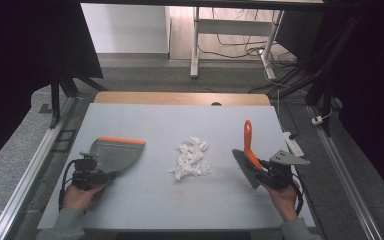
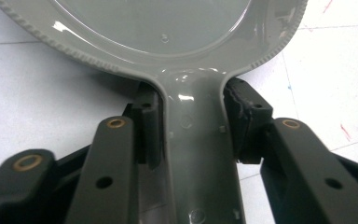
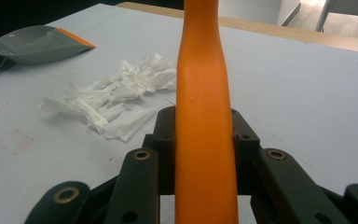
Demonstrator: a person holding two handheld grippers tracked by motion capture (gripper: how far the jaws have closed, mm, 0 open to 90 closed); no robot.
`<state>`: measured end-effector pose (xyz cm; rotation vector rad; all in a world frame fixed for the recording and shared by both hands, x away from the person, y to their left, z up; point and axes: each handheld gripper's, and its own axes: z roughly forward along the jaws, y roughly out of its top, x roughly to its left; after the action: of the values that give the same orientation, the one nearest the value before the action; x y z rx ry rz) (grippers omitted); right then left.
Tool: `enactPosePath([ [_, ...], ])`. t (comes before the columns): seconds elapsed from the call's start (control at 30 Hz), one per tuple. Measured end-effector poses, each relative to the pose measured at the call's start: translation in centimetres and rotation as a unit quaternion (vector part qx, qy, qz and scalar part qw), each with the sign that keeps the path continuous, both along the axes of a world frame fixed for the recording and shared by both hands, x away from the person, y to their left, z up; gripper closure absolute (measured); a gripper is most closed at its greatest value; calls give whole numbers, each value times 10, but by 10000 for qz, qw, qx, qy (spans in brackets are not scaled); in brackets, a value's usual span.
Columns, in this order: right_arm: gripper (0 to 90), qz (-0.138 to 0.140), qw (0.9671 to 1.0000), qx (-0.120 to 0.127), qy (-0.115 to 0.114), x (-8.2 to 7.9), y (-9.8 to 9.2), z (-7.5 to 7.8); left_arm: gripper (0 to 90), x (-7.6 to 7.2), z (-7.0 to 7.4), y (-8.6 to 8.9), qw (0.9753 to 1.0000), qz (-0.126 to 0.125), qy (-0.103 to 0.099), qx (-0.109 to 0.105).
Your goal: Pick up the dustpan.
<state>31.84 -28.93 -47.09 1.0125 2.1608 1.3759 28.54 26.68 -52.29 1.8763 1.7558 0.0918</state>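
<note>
Left gripper [image 1: 91,172]: black body with a black cable looping at its side.
Right gripper [image 1: 271,173]: black body topped by a grey three-cornered plate.
Jaws: matte black linkage arms, brass-ringed pivot holes, small plain bores.
Sleeves [image 1: 62,225]: grey-green cuffs at both wrists.

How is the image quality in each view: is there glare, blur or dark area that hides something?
High view: even light on the table, black curtains dark at both sides, paper scraps slightly soft. Left gripper view: bright glare spots on the grey dustpan, near parts of the left gripper blurred. Right gripper view: orange brush handle close and soft, background hazy.
</note>
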Motion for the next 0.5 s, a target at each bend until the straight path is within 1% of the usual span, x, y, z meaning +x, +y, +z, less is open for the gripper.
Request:
enactPosePath([
  [0.07, 701, -1, 10000, -7, -4, 0, 0, 0, 606, 0, 0, 1, 10000, 0, -5, 20],
  [0.2, 702, -4, 10000, -13, 0, 0, 0, 0, 611, 0, 0, 3, 10000, 29, -33, -27],
  [0.5, 701, -15, 10000, -4, -7, 0, 0, 0, 614, -2, 2, 5, 9998, 15, -172, -39],
])
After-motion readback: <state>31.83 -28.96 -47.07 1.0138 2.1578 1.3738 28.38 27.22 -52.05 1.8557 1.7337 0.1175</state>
